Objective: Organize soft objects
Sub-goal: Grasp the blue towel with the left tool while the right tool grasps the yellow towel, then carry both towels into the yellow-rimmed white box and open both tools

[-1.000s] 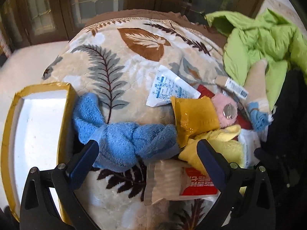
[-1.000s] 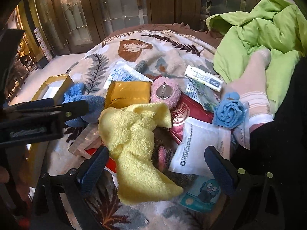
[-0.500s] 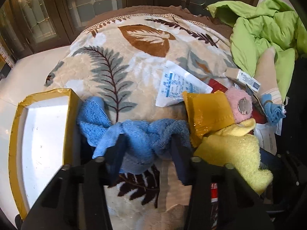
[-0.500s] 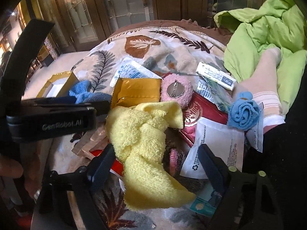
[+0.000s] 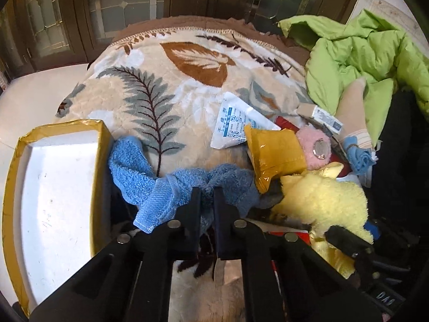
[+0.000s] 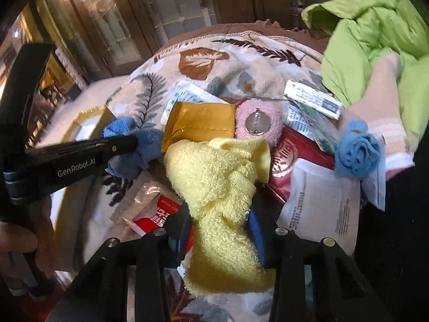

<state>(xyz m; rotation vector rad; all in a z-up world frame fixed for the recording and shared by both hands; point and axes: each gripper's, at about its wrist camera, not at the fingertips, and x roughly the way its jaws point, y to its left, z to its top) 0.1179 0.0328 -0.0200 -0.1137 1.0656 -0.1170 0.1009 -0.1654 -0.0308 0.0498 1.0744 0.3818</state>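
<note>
My left gripper is shut on the knotted blue towel, which lies on the leaf-patterned blanket next to the gold-rimmed white box. My right gripper is closed on the knotted yellow towel, its fingers pressing both sides of it. The yellow towel also shows in the left wrist view, and the blue towel in the right wrist view. A pink fluffy pad, a rolled blue sock and a beige sock lie in the pile.
A gold pouch, white sachets, a red packet and a brown-red packet are mixed into the pile. A green jacket lies at the right. The blanket's far half holds nothing.
Both grippers went from wide open to closed: the left one onto the blue towel, the right one onto the yellow towel. Both moved forward over the pile.
</note>
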